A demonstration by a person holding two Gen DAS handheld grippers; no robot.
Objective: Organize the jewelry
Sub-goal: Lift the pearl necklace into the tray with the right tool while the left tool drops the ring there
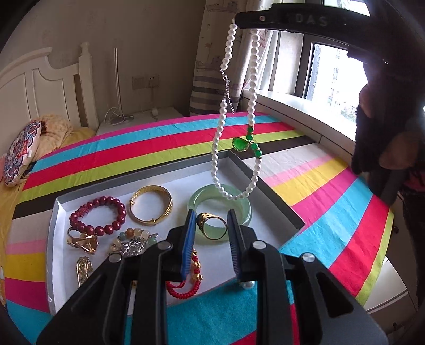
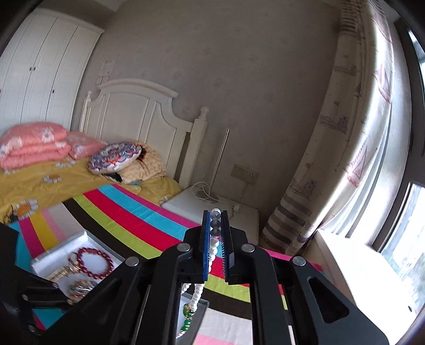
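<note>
A white pearl necklace (image 1: 221,122) with green jade beads and a green pendant (image 1: 239,144) hangs from my right gripper (image 1: 248,20), high above a shallow white tray (image 1: 239,162). In the right wrist view my right gripper (image 2: 215,212) is shut on the necklace's pearls (image 2: 214,244). The necklace's bottom loop hangs just above a pale green jade bangle (image 1: 245,212). My left gripper (image 1: 211,213) is open, low over the tray, with a gold ring (image 1: 211,225) between its fingers.
The tray also holds a red bead bracelet (image 1: 99,212), a gold bangle (image 1: 151,204), a gold ornament (image 1: 83,242), a mixed bead bracelet (image 1: 135,237), a red cord bracelet (image 1: 190,286) and a pearl earring (image 1: 247,284). A striped cloth (image 1: 332,212) covers the table. A windowsill (image 1: 292,103) is at the right.
</note>
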